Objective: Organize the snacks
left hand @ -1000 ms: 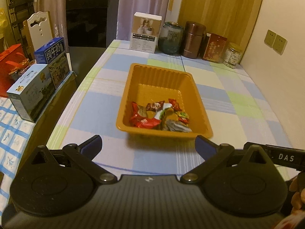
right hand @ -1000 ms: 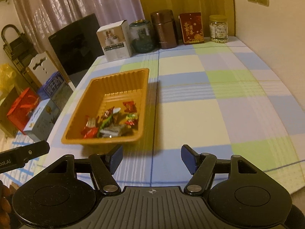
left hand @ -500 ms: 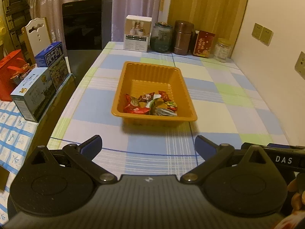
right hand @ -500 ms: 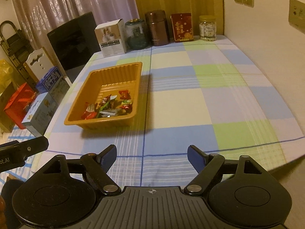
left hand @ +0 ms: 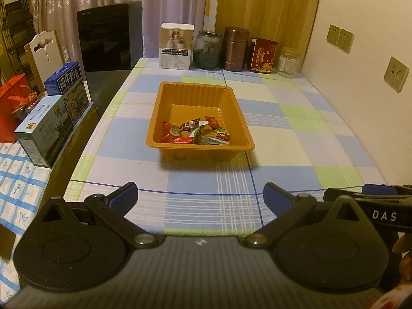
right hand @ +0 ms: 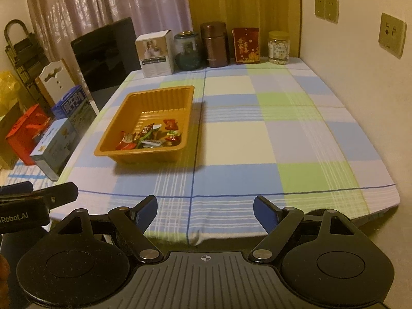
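An orange plastic tray (left hand: 198, 90) sits on the checked tablecloth, with several wrapped snacks (left hand: 195, 132) piled at its near end. It also shows in the right wrist view (right hand: 159, 94), snacks (right hand: 150, 136) inside. My left gripper (left hand: 200, 197) is open and empty, held well back from the tray over the table's near edge. My right gripper (right hand: 204, 209) is open and empty, also back at the near edge, to the right of the tray.
A white box (left hand: 176, 47), glass jar (left hand: 207, 50), brown canister (left hand: 235, 49), red packet (left hand: 264, 56) and small jar (left hand: 288, 62) line the far edge. Milk cartons (left hand: 49, 126) and a red box (left hand: 11, 103) stand left. A wall (right hand: 360, 64) runs along the right.
Both grippers have pulled back and away from the tray, which now looks smaller and farther. Both stay open and empty. The tray and snacks have not moved.
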Demonstrator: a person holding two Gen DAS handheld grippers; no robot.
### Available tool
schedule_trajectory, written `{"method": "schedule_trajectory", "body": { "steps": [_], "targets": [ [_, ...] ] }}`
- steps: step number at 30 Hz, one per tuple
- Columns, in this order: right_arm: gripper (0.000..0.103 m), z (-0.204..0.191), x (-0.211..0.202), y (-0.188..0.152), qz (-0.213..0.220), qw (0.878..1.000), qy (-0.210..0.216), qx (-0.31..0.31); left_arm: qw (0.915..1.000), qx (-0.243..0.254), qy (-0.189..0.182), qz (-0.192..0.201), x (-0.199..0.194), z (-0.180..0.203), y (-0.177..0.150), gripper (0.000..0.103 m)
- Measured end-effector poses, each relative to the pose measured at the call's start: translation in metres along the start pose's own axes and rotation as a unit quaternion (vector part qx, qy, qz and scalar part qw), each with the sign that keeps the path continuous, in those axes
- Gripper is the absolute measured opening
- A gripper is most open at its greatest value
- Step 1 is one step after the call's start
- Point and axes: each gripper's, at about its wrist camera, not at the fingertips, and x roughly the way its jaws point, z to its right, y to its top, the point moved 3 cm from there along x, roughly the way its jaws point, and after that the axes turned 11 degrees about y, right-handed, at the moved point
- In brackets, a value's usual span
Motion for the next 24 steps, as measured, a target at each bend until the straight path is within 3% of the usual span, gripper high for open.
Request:
{"method": "schedule_trajectory", "body": {
  "steps": [24],
  "targets": [
    [0.082,-0.003,-0.016,-0.003,0.025,1.0,-0.005,0.0,1.0,0.001,0.0,0.005,-0.013,0.001,-0.003,0.103]
  ]
}}
